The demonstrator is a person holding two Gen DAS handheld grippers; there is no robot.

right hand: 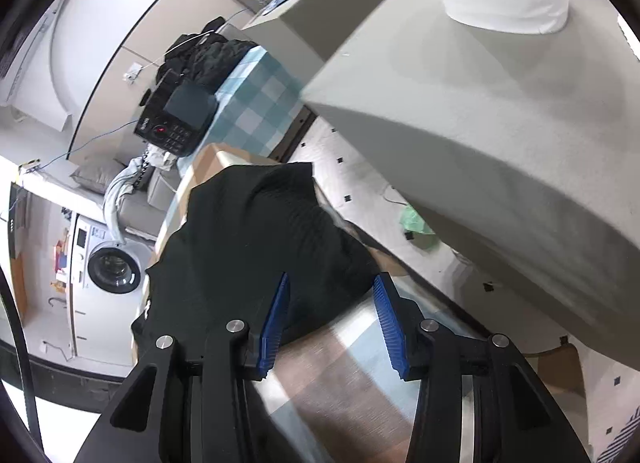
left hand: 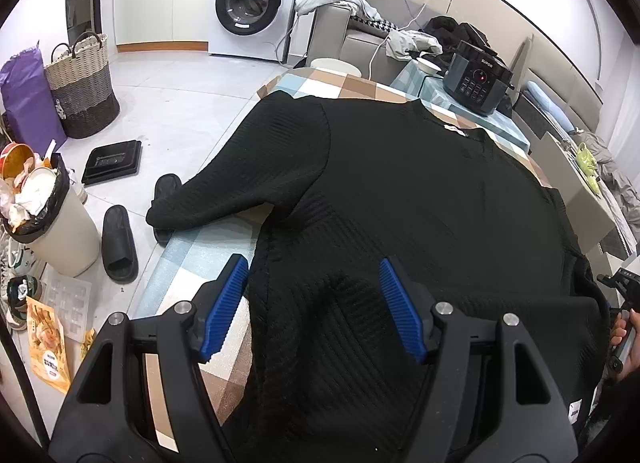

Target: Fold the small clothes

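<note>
A black sweater [left hand: 400, 191] lies spread flat on the bench [left hand: 188, 263], which has a checked cloth on it. One sleeve [left hand: 224, 187] points to about nine o'clock and hangs over the bench edge, above two black slippers [left hand: 118, 243] on the floor.

The left gripper [left hand: 314, 287] hovers over the near part of the sweater. Its blue fingers [left hand: 228, 295] are spread apart and grip nothing. The left one sits over the sweater's side edge, and the right one is over the black cloth.

The right gripper [right hand: 330, 309] is at the sweater's [right hand: 248, 231] other side. Its fingers [right hand: 276, 315] are let go too, with a gap between them. The sweater's corner lies between them, toward twelve o'clock.

A black cooker [left hand: 478, 79] stands at the far end.
</note>
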